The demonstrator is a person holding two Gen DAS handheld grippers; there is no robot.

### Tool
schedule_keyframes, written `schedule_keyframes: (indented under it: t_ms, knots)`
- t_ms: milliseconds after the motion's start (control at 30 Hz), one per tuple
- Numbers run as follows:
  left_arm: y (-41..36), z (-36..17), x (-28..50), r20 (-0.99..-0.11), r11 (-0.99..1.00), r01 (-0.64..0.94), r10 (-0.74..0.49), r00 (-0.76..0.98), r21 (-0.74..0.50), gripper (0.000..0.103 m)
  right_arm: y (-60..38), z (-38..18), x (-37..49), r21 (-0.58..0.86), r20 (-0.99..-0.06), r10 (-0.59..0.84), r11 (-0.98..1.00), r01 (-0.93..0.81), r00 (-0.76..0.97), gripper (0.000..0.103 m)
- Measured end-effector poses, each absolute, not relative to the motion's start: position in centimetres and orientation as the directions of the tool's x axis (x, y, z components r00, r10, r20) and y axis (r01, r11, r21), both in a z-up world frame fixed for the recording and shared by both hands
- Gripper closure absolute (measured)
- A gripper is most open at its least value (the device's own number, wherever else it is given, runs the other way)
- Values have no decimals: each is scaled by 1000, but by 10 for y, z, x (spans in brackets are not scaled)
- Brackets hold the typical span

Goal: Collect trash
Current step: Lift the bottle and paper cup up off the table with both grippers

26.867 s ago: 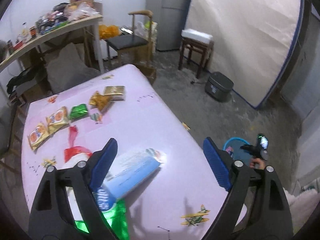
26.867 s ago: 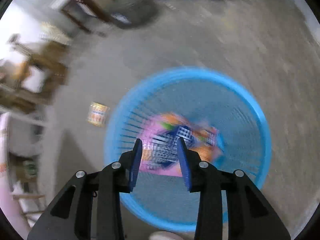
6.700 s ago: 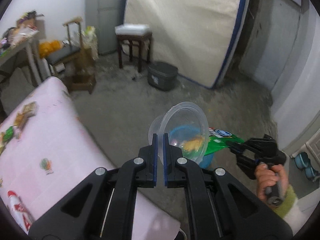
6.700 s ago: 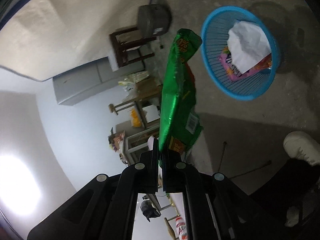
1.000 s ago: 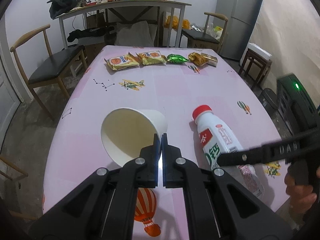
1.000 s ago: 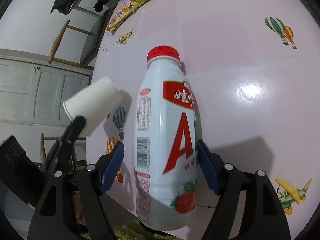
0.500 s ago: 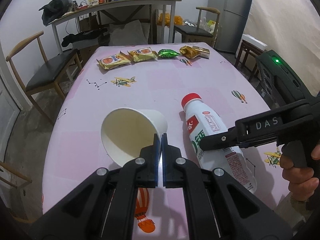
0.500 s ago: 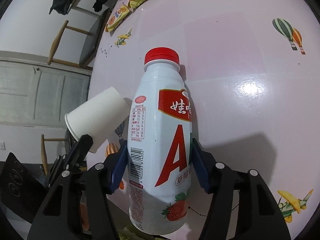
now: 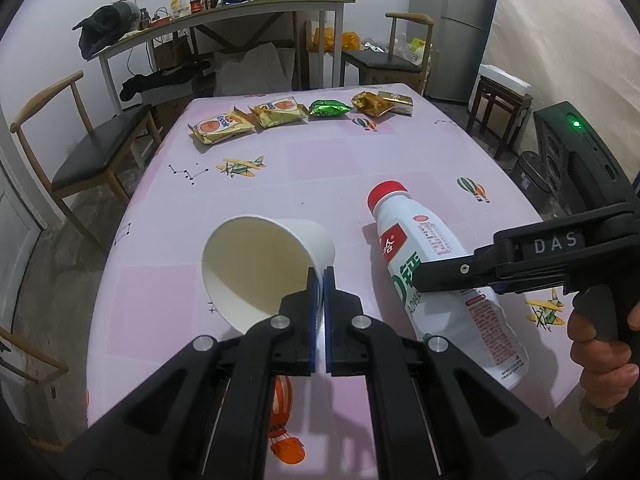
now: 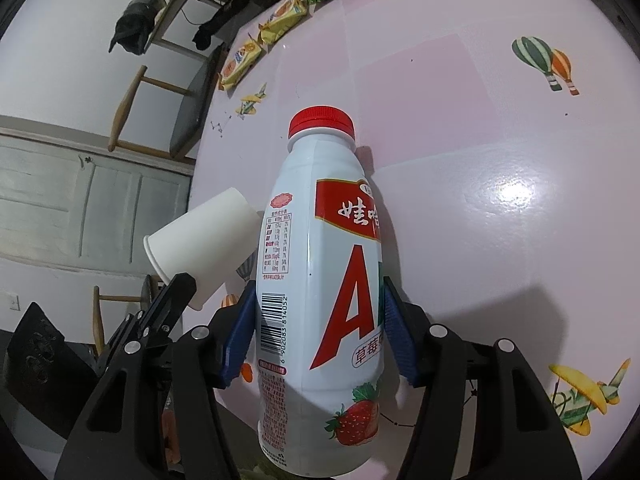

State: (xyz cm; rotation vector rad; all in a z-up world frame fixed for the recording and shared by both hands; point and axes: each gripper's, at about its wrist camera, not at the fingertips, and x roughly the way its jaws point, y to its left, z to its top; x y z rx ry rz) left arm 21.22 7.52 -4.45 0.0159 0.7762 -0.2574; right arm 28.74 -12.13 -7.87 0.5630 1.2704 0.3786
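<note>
**Over pink table: both grippers loaded**

Left gripper (image 9: 319,280) pinches paper cup (image 9: 264,268) rim, cup tilted above table (image 9: 340,168). Right gripper (image 10: 316,340) clamps white red-capped bottle (image 10: 320,280) mid-body. Snack packets (image 9: 276,114) line far edge.

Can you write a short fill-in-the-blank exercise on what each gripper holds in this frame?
1. The left gripper is shut on the rim of a white paper ____.
2. The right gripper clamps a white bottle with a ____ cap.
3. Snack packets lie at the far end of the ____ table.

Missing words: cup; red; pink
</note>
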Motion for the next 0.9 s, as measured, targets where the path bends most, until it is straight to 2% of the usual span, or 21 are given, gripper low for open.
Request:
schedule_keyframes:
  t_ms: [367, 900]
  knots:
    - [71, -31, 208, -672, 962, 261, -244, 699, -78, 102, -139, -62, 272, 618, -749, 574, 785, 40, 331, 45]
    - [10, -5, 199, -642, 901, 425, -380, 666, -92, 102, -230, -41, 212, 710, -641, 562, 692, 127, 523, 45]
